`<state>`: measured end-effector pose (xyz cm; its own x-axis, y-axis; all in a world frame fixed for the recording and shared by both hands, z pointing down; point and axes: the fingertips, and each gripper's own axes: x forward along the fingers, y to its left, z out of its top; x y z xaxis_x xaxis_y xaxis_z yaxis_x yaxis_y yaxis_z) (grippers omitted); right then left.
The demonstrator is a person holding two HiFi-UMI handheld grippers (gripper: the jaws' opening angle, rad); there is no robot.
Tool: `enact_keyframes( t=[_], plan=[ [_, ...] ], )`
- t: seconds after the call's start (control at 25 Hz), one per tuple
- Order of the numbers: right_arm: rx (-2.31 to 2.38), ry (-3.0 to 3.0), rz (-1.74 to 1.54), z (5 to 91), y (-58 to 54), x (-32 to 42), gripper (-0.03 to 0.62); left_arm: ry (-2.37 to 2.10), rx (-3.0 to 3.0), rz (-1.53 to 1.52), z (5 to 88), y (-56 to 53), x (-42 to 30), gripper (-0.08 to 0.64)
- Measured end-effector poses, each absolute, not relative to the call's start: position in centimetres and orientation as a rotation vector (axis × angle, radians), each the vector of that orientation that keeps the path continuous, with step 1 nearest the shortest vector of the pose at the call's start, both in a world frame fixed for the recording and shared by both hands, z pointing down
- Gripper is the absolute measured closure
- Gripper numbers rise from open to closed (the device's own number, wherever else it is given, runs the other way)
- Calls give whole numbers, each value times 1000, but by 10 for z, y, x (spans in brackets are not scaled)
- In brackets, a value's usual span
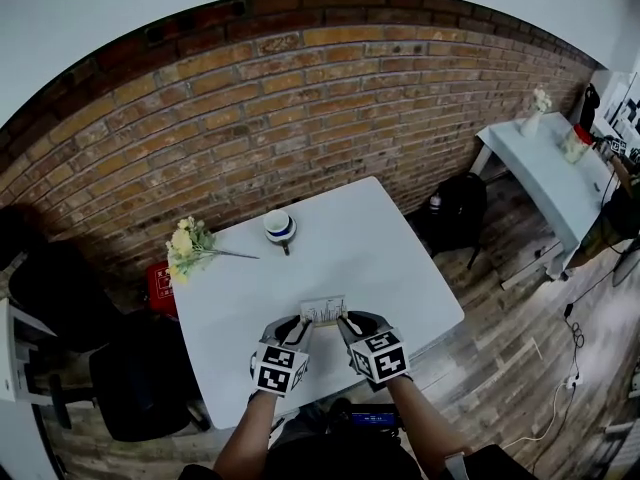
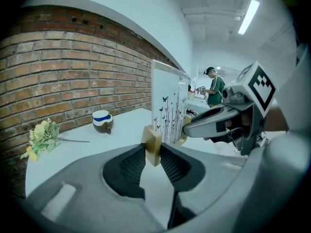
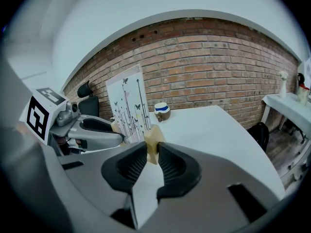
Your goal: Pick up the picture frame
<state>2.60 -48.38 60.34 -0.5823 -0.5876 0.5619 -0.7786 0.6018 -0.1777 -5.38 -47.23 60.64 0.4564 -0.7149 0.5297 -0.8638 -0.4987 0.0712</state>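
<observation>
The picture frame [image 1: 323, 310] is a clear upright panel printed with thin stems and butterflies, standing on two pale wooden feet. It hangs above the near part of the white table [image 1: 400, 258]. My left gripper [image 1: 300, 336] is shut on the frame's left wooden foot [image 2: 152, 145]. My right gripper [image 1: 349, 328] is shut on the right wooden foot [image 3: 152, 140]. The panel [image 2: 169, 103] rises just past the left jaws, and in the right gripper view the panel [image 3: 127, 104] stands left of the jaws. Each gripper view shows the other gripper at the frame's far end.
A blue and white cup [image 1: 280, 228] stands near the table's far edge. A bunch of yellow flowers [image 1: 187, 249] lies at the far left corner. A brick wall [image 1: 300, 98] runs behind the table. A second white table [image 1: 545, 173] stands at right, and dark chairs [image 1: 120, 378] at left.
</observation>
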Motion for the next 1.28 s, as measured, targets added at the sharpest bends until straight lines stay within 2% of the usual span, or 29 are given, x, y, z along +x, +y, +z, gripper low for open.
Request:
enact_keyframes(
  t=[1.28],
  plan=[
    [996, -2410, 597, 611, -447, 47, 515, -1399, 2323, 699, 610, -429, -33, 459]
  ],
)
